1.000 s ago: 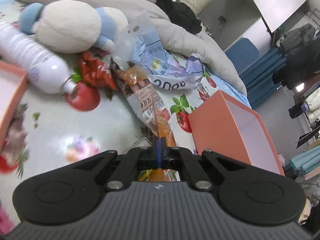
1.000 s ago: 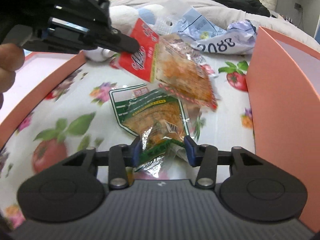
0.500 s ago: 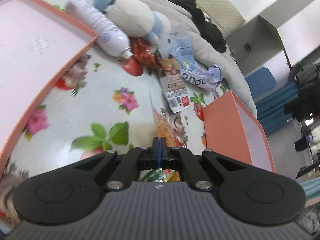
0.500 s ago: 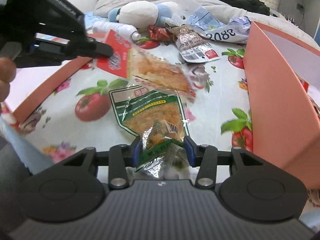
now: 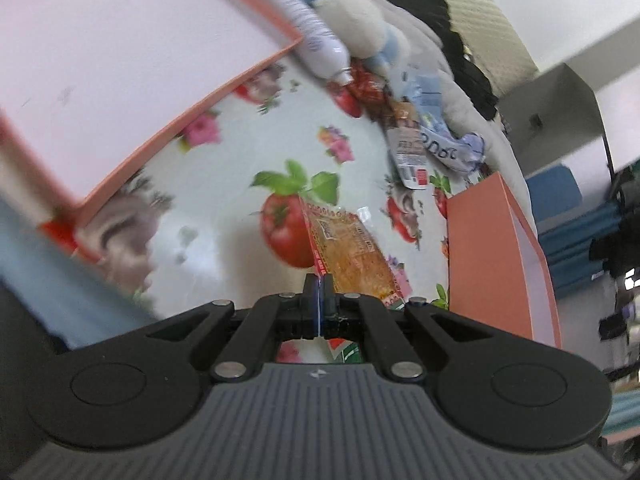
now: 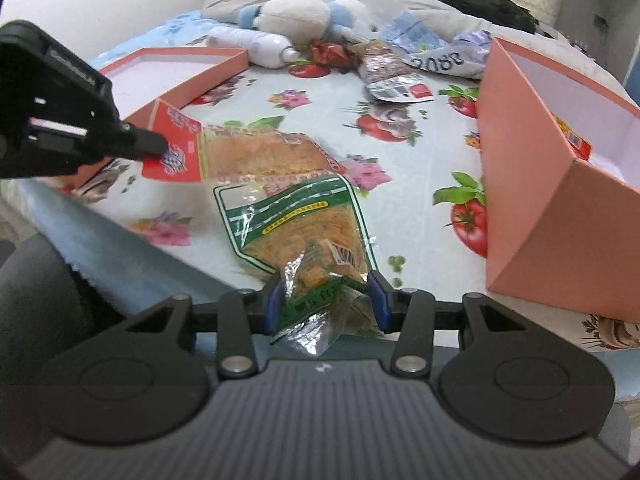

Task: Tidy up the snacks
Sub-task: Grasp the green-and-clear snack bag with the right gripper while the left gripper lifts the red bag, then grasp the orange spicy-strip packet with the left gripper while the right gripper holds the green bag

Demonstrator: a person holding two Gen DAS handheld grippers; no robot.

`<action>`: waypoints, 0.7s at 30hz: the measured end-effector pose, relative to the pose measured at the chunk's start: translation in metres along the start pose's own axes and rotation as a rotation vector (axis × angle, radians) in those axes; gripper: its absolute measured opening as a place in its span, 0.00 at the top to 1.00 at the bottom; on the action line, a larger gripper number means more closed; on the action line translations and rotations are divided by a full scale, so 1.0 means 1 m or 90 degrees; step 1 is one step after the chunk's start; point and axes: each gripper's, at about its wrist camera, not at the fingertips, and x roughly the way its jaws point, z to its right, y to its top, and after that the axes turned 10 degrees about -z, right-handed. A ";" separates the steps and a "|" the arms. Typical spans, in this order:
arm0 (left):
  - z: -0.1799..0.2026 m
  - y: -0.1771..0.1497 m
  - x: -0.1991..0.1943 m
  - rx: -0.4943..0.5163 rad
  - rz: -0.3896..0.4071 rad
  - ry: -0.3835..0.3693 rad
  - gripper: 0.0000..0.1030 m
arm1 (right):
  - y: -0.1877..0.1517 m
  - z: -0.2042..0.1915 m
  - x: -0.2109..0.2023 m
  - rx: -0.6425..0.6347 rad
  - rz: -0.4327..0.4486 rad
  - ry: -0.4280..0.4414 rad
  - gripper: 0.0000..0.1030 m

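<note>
Above flowered bedding [image 6: 320, 120], left jaws pinch the red snack packet [image 5: 352, 252]; half-spread right jaws clamp the green packet [image 6: 296, 224].

Little print is resolving. The crumpled blue-and-white wrapper [image 6: 440, 54] by the grey blanket is showing large dark digits upside down, reading roughly "2082" in the right wrist view; in the left wrist view the same wrapper [image 5: 444, 148] is blurring past reading. The red-ended snack packet [image 6: 240, 152], the green snack packet [image 6: 296, 224] and the silver packet [image 6: 390, 76] are carrying print too small to read.
</note>
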 end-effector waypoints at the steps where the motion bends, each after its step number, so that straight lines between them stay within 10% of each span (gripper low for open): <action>1: -0.005 -0.002 -0.004 -0.009 0.004 -0.002 1.00 | 0.000 -0.002 -0.001 -0.016 -0.002 -0.001 0.55; 9: -0.013 -0.005 -0.023 -0.027 0.015 0.016 0.99 | 0.000 -0.008 -0.026 -0.064 0.011 0.064 0.54; 12: -0.008 -0.001 -0.018 -0.013 -0.015 0.049 0.72 | -0.003 -0.011 -0.030 -0.073 0.009 0.065 0.54; 14: -0.007 -0.001 -0.016 0.000 -0.032 0.059 0.27 | -0.007 -0.011 -0.034 -0.075 0.005 0.063 0.54; 21: 0.015 -0.010 -0.023 0.136 -0.055 0.082 0.13 | -0.015 0.009 -0.054 -0.032 0.018 0.072 0.54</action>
